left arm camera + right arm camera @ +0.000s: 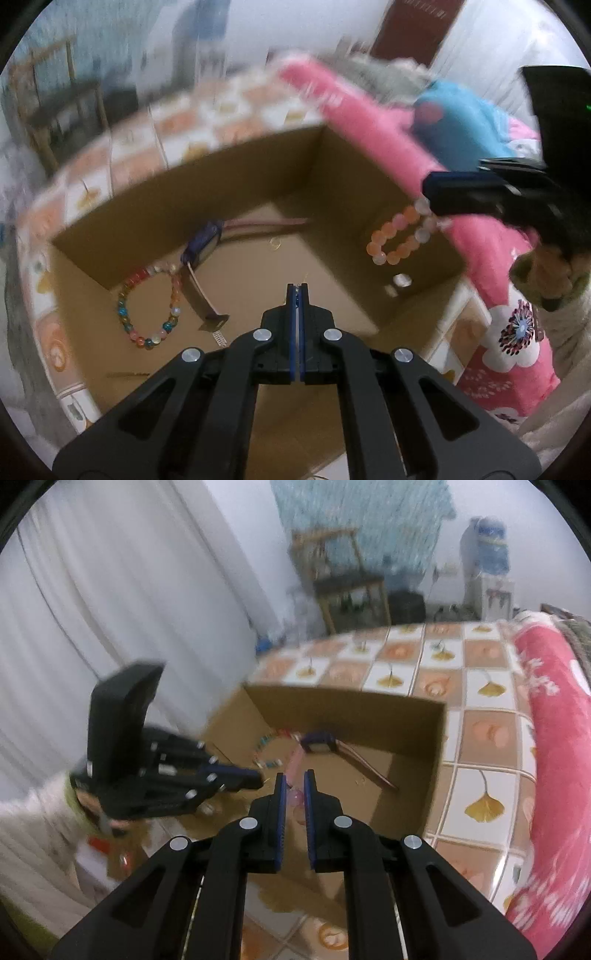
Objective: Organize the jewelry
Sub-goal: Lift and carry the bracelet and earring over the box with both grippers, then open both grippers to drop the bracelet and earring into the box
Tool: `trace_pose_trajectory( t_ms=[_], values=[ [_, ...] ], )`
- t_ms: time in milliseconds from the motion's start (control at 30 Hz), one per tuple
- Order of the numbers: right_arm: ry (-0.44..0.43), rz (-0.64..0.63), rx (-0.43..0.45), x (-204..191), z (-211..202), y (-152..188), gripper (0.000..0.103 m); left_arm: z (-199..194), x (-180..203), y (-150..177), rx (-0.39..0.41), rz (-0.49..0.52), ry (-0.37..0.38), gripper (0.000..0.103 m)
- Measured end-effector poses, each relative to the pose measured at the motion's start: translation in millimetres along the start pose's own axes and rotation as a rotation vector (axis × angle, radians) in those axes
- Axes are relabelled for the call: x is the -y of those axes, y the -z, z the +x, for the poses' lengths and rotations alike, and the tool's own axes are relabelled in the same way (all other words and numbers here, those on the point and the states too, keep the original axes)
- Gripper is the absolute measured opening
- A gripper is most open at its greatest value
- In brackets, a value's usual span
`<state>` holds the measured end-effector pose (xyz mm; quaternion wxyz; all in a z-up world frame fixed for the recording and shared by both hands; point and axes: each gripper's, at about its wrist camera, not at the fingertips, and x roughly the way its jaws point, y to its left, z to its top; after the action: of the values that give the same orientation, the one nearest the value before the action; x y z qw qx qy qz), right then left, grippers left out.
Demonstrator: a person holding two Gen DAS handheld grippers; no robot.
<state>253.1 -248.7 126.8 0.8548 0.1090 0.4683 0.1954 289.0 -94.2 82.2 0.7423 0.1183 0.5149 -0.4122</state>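
An open cardboard box [229, 162] sits on a tiled tablecloth. On its floor lie a multicolour bead bracelet [147, 306] and a watch with a purple body [201, 251]. My left gripper [298, 287] hovers over the box floor, shut with nothing seen between its pads. My right gripper [430, 190] comes in from the right above the box's right wall, shut on a pink and orange bead bracelet [400, 236] that dangles below it. In the right wrist view, my right gripper [294, 775] pinches blurred pink beads [296, 798] over the box [347, 705], and my left gripper [258, 776] is at the left.
A rolled pink floral blanket [373, 125] lies along the box's right side, with a blue cloth [461, 118] behind it. The tiled tablecloth [484, 738] surrounds the box. A wooden chair [343, 587], a water dispenser [487, 572] and a white curtain [129, 590] stand beyond the table.
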Motion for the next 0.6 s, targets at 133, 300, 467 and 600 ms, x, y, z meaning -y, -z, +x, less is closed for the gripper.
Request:
trace_pose_trajectory(
  t_ms=[133, 300, 467, 600],
  values=[
    [0.025, -0.002, -0.094, 7.5, 29.0, -3.0, 0.010, 42.8, -18.3, -22.3, -0.131, -0.051, 0.011, 0.001],
    [0.027, 0.013, -0.124, 14.6, 36.5, -0.2, 0.010, 72.7, -35.2, -36.6, -0.207, -0.083, -0.029, 0.003],
    [0.031, 0.018, -0.142, 16.4, 33.1, 2.4, 0.010, 62.3, -38.7, -37.4, -0.144, -0.081, -0.046, 0.029],
    [0.021, 0.022, -0.193, 16.5, 41.0, 2.3, 0.010, 26.2, -33.7, -35.5, -0.042, -0.077, -0.060, 0.036]
  ],
)
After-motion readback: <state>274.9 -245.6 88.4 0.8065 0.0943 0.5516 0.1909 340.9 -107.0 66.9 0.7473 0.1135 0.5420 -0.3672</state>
